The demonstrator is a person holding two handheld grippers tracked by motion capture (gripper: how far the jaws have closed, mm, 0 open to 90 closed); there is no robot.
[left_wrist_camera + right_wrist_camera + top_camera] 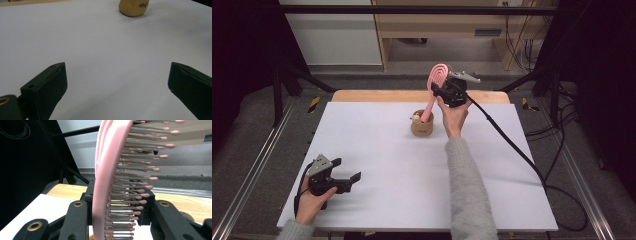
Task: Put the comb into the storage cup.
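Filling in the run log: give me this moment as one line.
right gripper: shut on pink hairbrush | hairbrush handle end in tan cup | left gripper: open, nothing between jaws, near table front-left

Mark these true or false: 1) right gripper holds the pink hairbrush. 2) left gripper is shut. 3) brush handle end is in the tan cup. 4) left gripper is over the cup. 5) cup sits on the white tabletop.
1) True. The right gripper is shut on the pink hairbrush, bristles showing between its fingers in the right gripper view.
2) False. The left gripper is open, with nothing between its fingers.
3) True. The handle reaches down into the tan cup.
4) False. It rests low near the table's front left, well apart from the cup.
5) True. The cup stands on the white tabletop.
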